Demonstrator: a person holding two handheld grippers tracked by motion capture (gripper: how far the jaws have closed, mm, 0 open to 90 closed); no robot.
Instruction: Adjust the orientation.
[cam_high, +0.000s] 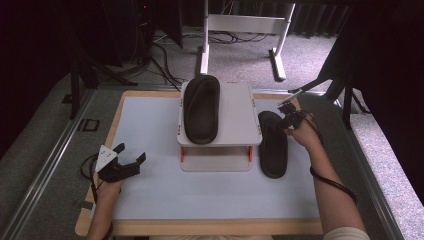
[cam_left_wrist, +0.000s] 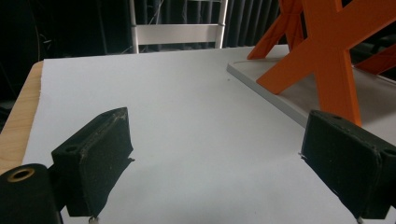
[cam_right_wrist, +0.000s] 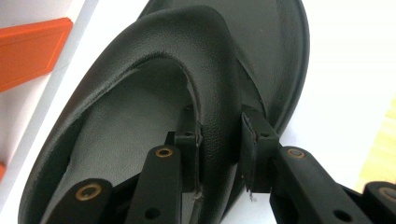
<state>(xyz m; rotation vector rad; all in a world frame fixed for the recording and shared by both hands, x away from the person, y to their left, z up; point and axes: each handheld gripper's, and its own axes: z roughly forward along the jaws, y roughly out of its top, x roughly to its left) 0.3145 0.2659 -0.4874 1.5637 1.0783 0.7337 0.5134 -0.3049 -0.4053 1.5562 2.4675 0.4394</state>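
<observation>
One black sandal (cam_high: 200, 107) lies on top of a small white rack (cam_high: 240, 120) with orange legs (cam_left_wrist: 327, 60) in the middle of the table. A second black sandal (cam_high: 273, 150) lies on the white mat just right of the rack. My right gripper (cam_high: 286, 120) is at its far end. In the right gripper view that gripper (cam_right_wrist: 219, 149) is shut on the strap of this sandal (cam_right_wrist: 140, 116), one jaw under the strap and one outside it. My left gripper (cam_high: 132, 153) rests at the table's left, open and holding nothing (cam_left_wrist: 215, 149).
The white mat (cam_high: 150, 125) covers a wood-edged table (cam_high: 95, 220). The rack's lower shelf (cam_high: 215, 159) faces the person. A white stand (cam_high: 240, 25) and cables lie on the carpet beyond the table. Metal rails run along both sides.
</observation>
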